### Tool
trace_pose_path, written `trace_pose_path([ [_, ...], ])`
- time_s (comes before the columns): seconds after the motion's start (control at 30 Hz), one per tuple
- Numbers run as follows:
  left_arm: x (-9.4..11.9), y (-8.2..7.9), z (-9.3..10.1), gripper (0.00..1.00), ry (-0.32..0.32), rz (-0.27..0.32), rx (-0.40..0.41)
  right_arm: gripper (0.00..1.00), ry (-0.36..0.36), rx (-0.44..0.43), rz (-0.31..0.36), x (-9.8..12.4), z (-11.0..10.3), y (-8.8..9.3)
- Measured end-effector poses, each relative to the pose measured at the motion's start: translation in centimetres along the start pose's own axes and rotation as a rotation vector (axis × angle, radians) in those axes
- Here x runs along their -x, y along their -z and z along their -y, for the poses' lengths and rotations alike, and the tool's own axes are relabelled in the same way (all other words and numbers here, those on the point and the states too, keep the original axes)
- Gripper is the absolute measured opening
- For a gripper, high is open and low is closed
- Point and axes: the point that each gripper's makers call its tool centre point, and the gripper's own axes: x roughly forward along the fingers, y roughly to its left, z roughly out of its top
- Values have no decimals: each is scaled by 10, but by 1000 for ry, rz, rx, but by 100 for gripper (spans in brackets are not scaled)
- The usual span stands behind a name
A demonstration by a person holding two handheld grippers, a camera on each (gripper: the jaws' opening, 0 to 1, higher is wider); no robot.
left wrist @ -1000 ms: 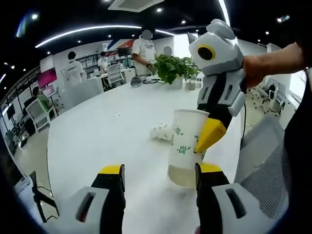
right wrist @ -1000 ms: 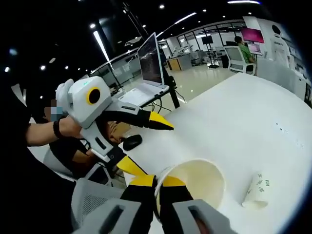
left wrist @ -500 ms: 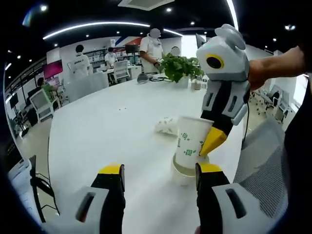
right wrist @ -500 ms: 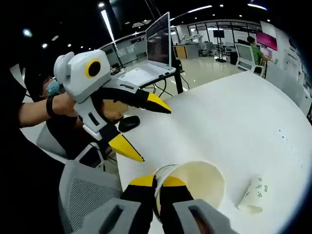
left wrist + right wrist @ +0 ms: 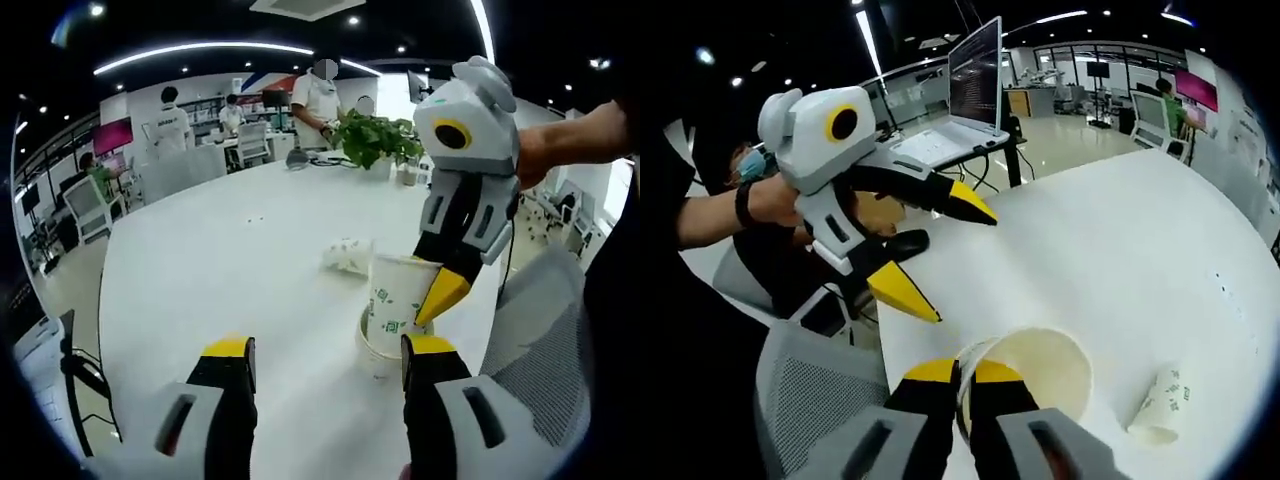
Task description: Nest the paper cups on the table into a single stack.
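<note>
Your right gripper (image 5: 432, 296) pinches a paper cup's (image 5: 397, 305) rim, lowering it into another cup (image 5: 371, 350) near the table's (image 5: 220, 270) edge. Your left gripper (image 5: 925, 245) hangs spread. Tilt could jam or topple it.

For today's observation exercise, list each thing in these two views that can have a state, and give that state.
Right gripper: shut on the held cup's rim.
Left gripper: open, holding nothing.
Held cup: upright, partly lowered into the bottom cup.
Bottom cup: upright on the table.
Third cup: lying on its side, apart from the others.
Laptop: open, screen lit.
</note>
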Motion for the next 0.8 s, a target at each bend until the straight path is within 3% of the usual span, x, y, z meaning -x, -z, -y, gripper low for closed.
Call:
trace_pose_path([
  [0.27,-2,3,5,57,9,-14,1,5,12,25,-4,1,-5,2],
  [0.43,-1,2,8,57,11,-15,3,8,18,36,-8,-3,4,4],
  [0.8,-7,1,12,57,26,-21,1,20,26,-2,64,19,3,-2],
])
